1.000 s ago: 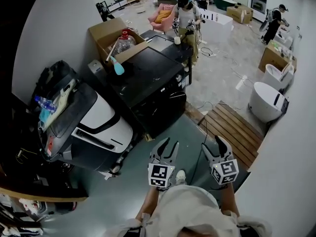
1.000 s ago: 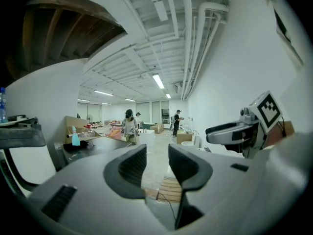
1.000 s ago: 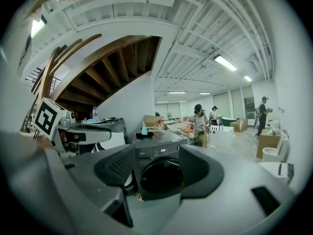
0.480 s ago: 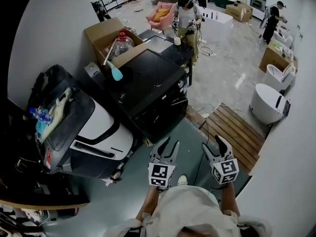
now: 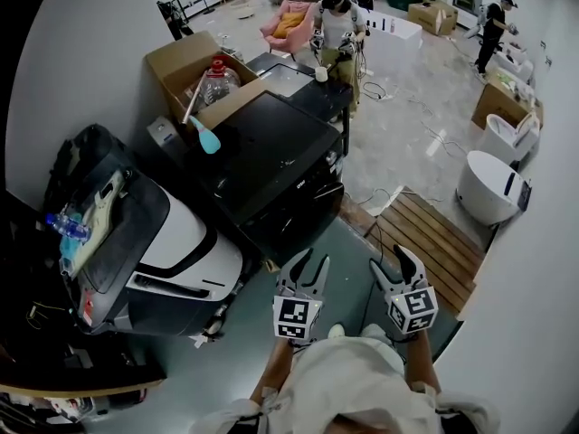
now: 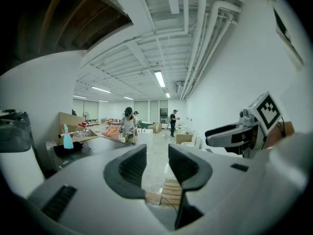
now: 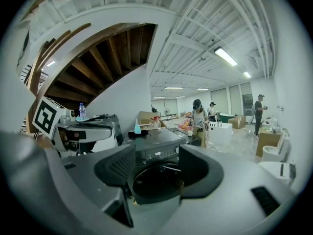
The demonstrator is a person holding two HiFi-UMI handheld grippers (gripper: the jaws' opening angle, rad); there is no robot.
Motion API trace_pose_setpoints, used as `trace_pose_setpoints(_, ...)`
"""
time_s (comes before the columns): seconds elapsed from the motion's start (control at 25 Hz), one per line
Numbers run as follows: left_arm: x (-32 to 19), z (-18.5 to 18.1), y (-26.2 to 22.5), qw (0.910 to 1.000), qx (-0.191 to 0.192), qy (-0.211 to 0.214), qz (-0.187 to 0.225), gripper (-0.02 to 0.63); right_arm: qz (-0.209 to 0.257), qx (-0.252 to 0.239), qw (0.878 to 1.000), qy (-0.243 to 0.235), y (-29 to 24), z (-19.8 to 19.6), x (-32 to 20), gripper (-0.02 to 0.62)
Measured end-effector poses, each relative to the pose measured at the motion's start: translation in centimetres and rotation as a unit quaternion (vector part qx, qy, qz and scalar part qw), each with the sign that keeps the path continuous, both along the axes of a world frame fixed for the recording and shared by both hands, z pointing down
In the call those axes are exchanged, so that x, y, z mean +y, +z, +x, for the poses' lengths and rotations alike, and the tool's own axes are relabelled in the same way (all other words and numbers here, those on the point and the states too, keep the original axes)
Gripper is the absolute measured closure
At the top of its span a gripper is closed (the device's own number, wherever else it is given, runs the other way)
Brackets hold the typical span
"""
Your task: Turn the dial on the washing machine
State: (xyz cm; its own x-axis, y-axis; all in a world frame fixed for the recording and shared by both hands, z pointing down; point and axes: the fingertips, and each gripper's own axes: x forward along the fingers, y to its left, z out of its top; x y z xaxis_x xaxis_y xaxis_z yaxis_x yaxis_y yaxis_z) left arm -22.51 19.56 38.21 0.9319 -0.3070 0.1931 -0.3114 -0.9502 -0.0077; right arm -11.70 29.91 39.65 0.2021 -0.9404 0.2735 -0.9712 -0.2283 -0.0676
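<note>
the left tool [image 5: 308, 266] and the right tool [image 5: 394, 262] are held side by side near the 6 o'clock edge of the head view. both point toward 12 o'clock over the grey-green floor [image 5: 222, 373], and neither touches anything. in the left gripper view the left tool's jaws stand spread, with only open room between them, and the right tool shows at 3 o'clock. in the right gripper view the right tool's jaws are likewise spread and hold nothing. the black washing machine [image 5: 267, 152] sits framed in their gap, well apart from them, its round door facing the camera and a lit display on the panel above. the dial is too small to pick out on that panel in any view.

in the head view the washing machine lies at about 11 o'clock from the tools, near the white wall. a blue spray bottle [image 5: 206, 138] is on its top toward the back corner. just beyond it, toward 12 o'clock, an open cardboard box [image 5: 181, 61] holds a clear water jug [image 5: 215, 81]. at the machine's 8 o'clock stands a white and black appliance [image 5: 181, 242]. a wooden pallet [image 5: 425, 233] lies on the floor at 1 o'clock from the right tool, with a white tub [image 5: 484, 188] beyond it. a person [image 5: 336, 25] stands far off at 12 o'clock.
</note>
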Motion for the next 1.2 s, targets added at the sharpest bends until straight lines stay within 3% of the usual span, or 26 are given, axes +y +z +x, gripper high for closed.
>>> trace_pose_setpoints(0.64, -2.9, 4.1, 0.3, 0.9999, 0.006, -0.008, -0.005, 0.46, -0.007, 0.001, 1.0, -0.005, 0.3, 4.2, -2.7, 0.328)
trace_pose_setpoints(1.2, -5.1, 11.8, 0.4, 0.9984, -0.004, -0.055, -0.014, 0.46, -0.015, -0.008, 0.999, -0.051, 0.4, 13.2, -6.1, 0.334)
